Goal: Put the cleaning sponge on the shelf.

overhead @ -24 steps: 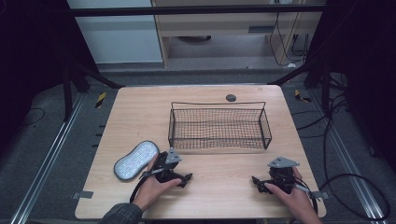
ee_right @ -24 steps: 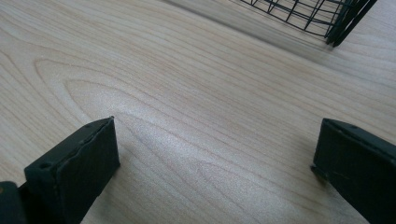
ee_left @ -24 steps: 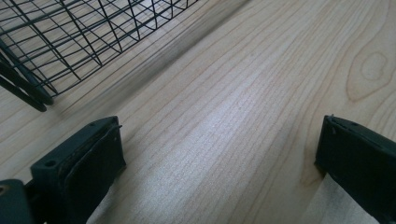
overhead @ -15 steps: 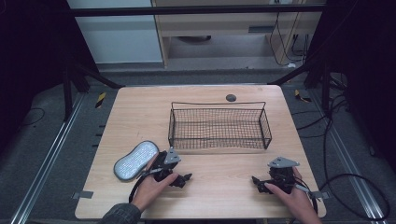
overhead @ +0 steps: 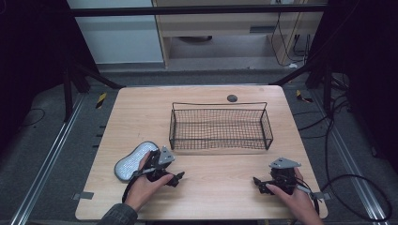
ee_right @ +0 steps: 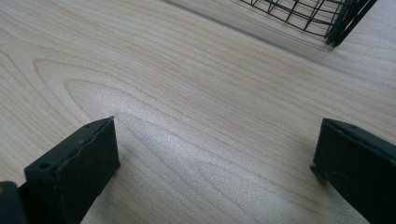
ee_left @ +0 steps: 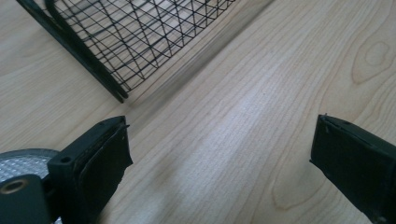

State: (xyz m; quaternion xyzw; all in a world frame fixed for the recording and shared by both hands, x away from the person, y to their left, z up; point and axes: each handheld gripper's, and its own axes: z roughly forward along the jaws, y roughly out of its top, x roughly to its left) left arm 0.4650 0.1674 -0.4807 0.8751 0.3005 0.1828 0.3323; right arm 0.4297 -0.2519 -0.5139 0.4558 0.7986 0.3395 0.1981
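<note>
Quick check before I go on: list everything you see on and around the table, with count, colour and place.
Wire basket: one, black, middle of the table toward the far side, nothing visible inside.
Oval pad: one, light grey with a dotted sheen, near left part of the table, just left of the left hand.
Round disc: one, dark, far edge of the table behind the basket; too small to identify.
Table: one, light wood.
Left hand-held gripper: one, black, near left, jaws wide apart over bare wood.
Right hand-held gripper: one, black, near right, jaws wide apart over bare wood.
Hands: two, left hand and right hand, at the near edge.
</note>
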